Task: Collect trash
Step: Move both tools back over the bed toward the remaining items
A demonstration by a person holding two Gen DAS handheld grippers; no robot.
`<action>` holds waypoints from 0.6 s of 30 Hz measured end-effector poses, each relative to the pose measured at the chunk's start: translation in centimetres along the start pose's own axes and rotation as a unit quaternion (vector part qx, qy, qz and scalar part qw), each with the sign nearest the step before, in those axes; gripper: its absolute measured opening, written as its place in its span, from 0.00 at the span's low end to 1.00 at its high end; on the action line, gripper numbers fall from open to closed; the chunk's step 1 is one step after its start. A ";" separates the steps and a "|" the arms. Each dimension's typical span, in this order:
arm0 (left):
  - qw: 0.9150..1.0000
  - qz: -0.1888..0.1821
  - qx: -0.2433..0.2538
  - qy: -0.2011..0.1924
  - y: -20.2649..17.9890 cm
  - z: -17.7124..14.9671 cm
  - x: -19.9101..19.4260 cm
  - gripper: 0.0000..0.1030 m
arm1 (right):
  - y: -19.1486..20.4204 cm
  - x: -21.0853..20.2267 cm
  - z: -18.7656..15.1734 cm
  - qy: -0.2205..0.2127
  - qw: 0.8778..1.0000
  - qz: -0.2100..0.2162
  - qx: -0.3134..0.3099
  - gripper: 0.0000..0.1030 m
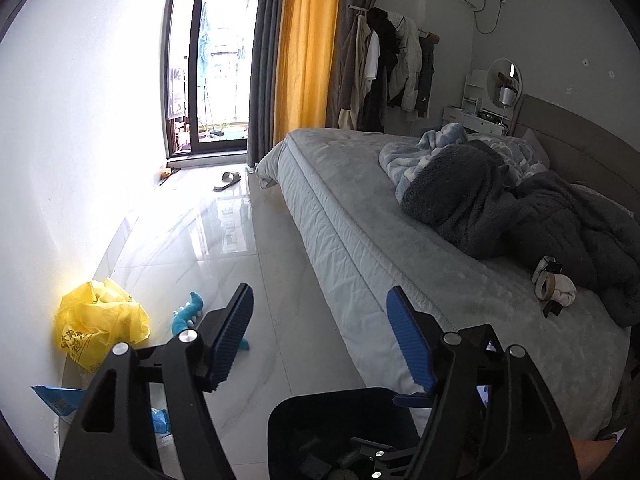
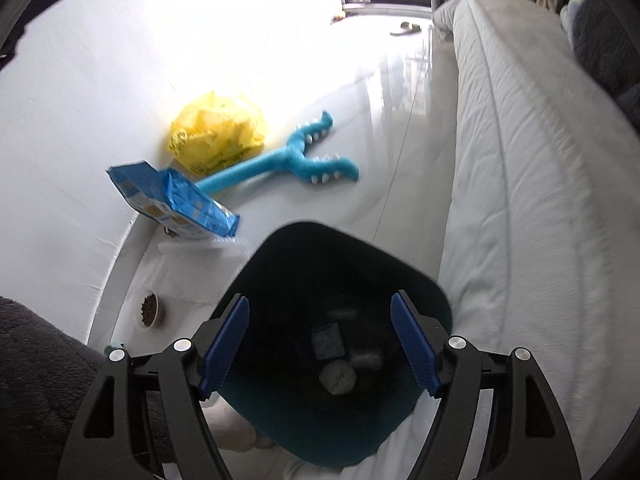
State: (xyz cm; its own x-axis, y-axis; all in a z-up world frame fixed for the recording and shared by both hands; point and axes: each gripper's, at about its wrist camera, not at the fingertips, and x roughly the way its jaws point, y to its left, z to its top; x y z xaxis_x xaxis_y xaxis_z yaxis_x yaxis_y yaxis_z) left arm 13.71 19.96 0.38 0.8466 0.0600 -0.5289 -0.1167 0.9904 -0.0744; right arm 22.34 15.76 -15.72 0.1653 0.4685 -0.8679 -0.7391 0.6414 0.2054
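Trash is already lying in the dark bin [image 2: 336, 320] directly beneath the right gripper [image 2: 320, 340]; a yellow bag [image 2: 218, 136] and blue packet [image 2: 176, 200] are waiting beyond. Both it and the left gripper [image 1: 320, 336] are gaping empty.

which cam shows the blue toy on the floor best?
Right wrist: the blue toy lies in full view, handle and both toothed prongs, beside the yellow bag. Left wrist shows only part of it, the rest hidden behind the left gripper's finger.
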 end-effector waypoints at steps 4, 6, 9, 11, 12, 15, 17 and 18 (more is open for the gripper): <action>1.000 -0.019 0.007 -0.009 -2.6 0.7 -0.1 0.79 | -1.1 -3.7 0.2 -0.046 0.999 -0.014 -0.006 0.74; 0.999 -0.027 0.012 -0.015 -3.8 0.9 -0.1 0.87 | -2.1 -5.3 0.1 -0.063 0.998 -0.021 -0.001 0.75; 0.999 -0.041 0.017 -0.020 -5.7 1.2 0.0 0.91 | -4.1 -7.4 -0.1 -0.085 0.996 -0.035 0.011 0.75; 0.999 -0.047 0.017 -0.020 -6.5 1.3 0.3 0.92 | -5.6 -8.8 -0.4 -0.098 0.994 -0.045 0.022 0.75; 0.998 -0.051 0.018 -0.021 -7.1 1.3 0.5 0.92 | -6.1 -9.3 -0.5 -0.102 0.993 -0.049 0.026 0.76; 0.998 -0.060 0.024 -0.022 -8.6 1.4 0.9 0.93 | -8.1 -11.2 -1.2 -0.120 0.990 -0.065 0.042 0.76; 0.997 -0.065 0.028 -0.022 -9.5 1.6 1.3 0.93 | -9.1 -12.1 -1.6 -0.130 0.987 -0.074 0.052 0.77; 0.997 -0.071 0.030 -0.021 -10.0 1.6 1.4 0.93 | -9.7 -12.6 -1.9 -0.135 0.986 -0.082 0.058 0.77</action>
State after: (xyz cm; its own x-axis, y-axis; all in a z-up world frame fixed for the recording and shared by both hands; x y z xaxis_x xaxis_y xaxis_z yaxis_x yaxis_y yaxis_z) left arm 16.94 10.32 1.75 0.8736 -0.0780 -0.4804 0.0363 0.9948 -0.0954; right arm 26.17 2.53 -7.66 0.4556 0.4883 -0.7443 -0.6112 0.7795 0.1372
